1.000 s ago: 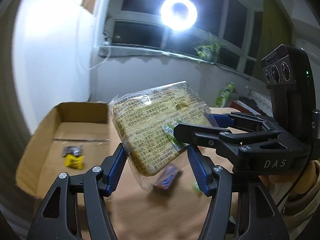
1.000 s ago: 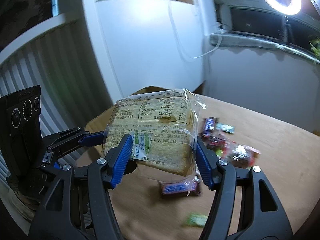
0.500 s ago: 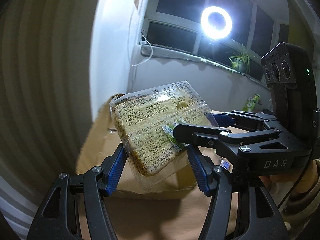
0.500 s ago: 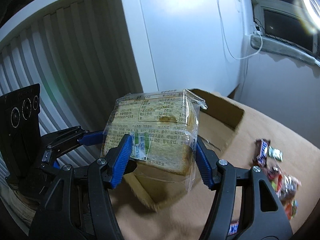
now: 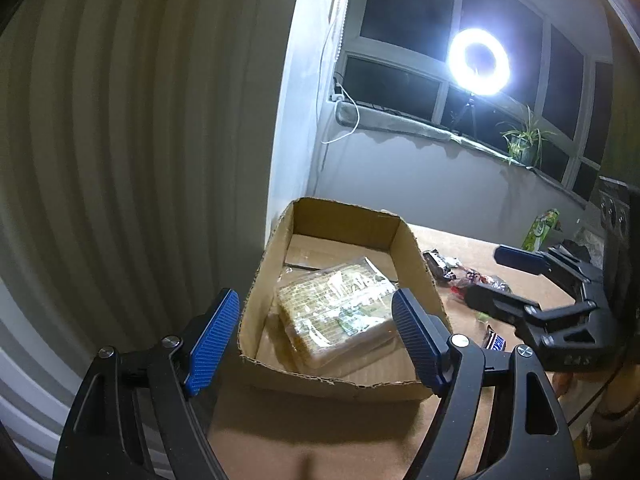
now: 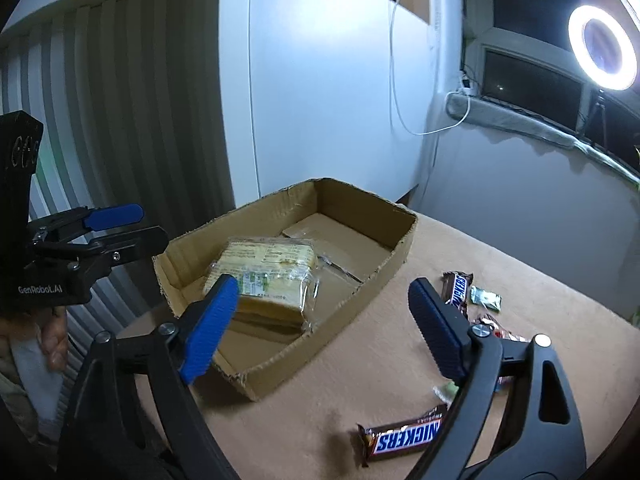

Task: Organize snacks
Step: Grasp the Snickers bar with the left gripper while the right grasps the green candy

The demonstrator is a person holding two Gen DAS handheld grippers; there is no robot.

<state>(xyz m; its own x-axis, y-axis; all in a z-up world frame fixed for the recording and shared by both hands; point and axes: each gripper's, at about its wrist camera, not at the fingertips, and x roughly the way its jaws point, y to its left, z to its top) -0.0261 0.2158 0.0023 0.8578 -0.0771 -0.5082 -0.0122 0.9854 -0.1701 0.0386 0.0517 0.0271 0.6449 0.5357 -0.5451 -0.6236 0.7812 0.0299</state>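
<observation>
Lying beside box (image 6: 384, 276): Snickers bar (image 6: 404, 438); both grippers (image 6: 320, 320) (image 5: 316, 332) agape, empty.

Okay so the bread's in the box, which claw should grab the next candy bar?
Probably the right claw: it is open, and the Snickers bar lies on the table just below it. The left claw, also open, sits over the cardboard box, farther from the loose snacks.
</observation>
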